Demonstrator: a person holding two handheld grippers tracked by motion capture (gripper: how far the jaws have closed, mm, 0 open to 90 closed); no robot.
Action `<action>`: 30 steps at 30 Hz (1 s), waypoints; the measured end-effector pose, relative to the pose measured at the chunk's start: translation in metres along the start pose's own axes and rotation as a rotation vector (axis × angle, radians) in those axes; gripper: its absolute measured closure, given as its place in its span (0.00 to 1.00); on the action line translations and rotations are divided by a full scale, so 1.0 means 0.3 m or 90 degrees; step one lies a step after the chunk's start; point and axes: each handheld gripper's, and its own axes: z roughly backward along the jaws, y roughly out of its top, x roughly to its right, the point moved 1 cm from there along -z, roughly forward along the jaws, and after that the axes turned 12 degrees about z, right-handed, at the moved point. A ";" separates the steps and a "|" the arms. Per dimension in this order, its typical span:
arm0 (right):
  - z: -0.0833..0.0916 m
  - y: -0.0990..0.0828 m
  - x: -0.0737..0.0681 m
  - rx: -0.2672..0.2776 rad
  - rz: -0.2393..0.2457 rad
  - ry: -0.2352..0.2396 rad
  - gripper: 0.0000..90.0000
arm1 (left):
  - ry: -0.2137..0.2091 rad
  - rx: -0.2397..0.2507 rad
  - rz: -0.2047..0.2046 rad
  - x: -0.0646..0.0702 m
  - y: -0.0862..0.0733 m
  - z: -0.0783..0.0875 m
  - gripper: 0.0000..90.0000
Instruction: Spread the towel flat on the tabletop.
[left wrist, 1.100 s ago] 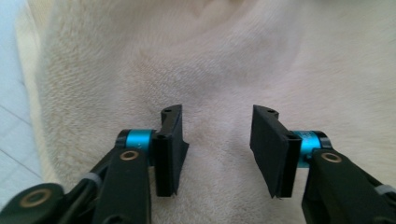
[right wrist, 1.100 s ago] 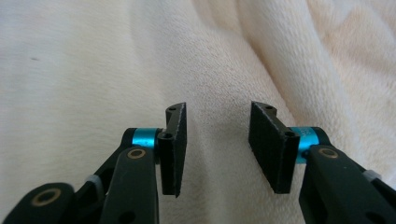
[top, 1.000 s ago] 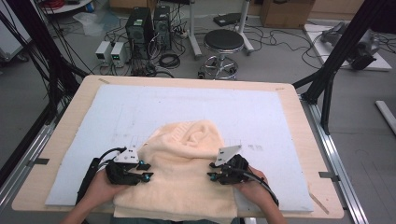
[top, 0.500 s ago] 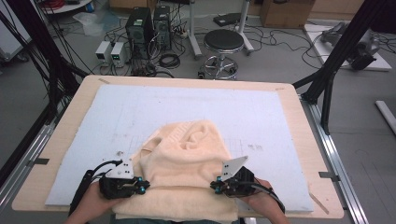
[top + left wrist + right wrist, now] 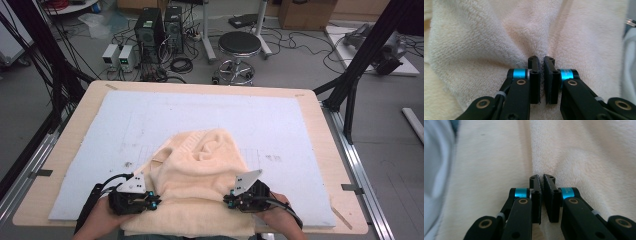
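Note:
A cream terry towel (image 5: 200,165) lies bunched on the pale blue mat (image 5: 200,110), its near edge hanging over the table's front. My left gripper (image 5: 152,201) grips the towel's left side; its jaws have just been closing and a fold of towel (image 5: 486,37) is pinched between them (image 5: 541,61). On the towel's right side, my right gripper (image 5: 227,201) is shut on another fold of the towel (image 5: 586,157), seen close up between its jaws (image 5: 542,180). Both grippers point inward at each other, low over the mat.
The mat covers most of the wooden table (image 5: 332,165). Beyond the far edge stand a round stool (image 5: 240,45), computer towers (image 5: 150,25) and floor cables. Black frame posts (image 5: 360,70) rise at both sides.
Both grippers have shifted toward the near edge of the table and their jaws have closed on the towel. The towel has been drawn nearer with them.

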 end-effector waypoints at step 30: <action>0.008 0.001 0.073 0.016 -0.024 -0.006 0.69 | 0.023 0.022 0.015 -0.046 0.026 0.004 0.67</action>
